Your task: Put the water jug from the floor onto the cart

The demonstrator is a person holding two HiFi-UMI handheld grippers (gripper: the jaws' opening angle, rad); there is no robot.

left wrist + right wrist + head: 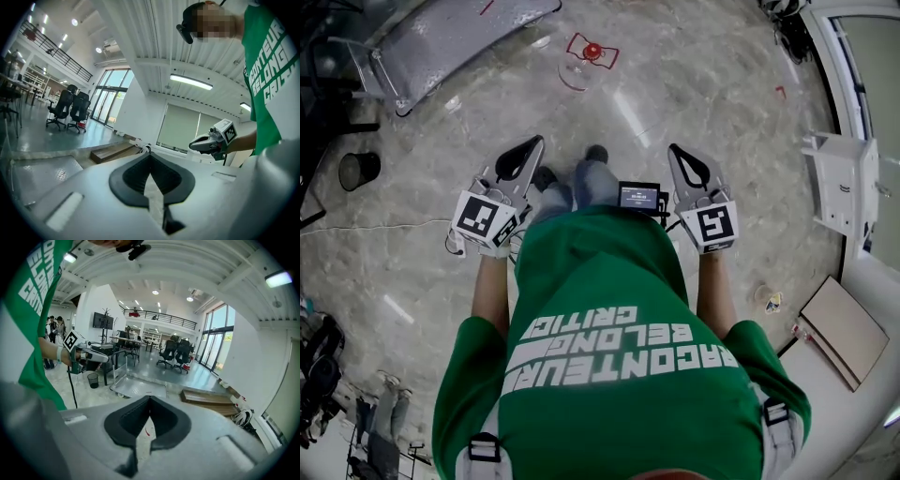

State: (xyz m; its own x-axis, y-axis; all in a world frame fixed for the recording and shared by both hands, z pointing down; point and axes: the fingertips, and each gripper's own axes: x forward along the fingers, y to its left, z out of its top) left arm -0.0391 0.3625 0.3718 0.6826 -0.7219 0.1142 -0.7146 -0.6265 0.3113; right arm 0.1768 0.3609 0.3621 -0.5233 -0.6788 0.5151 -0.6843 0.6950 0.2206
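The water jug [577,69], clear with a red cap, stands on the floor inside a square of red tape, ahead of me. The cart [455,36], a low metal platform with a handle at its left end, sits to the jug's upper left; it also shows as the cart [137,388] in the right gripper view. My left gripper [539,142] and right gripper [673,148] are held at waist height, well short of the jug. Both are shut and empty, as seen at the left gripper [150,157] and the right gripper [149,399].
A black waste bin [358,171] stands at the left. A white cabinet [846,183] and flat boards [844,328] line the right wall. Stacked wooden boards [206,397] lie beyond the cart. Office chairs [174,352] and desks stand further off.
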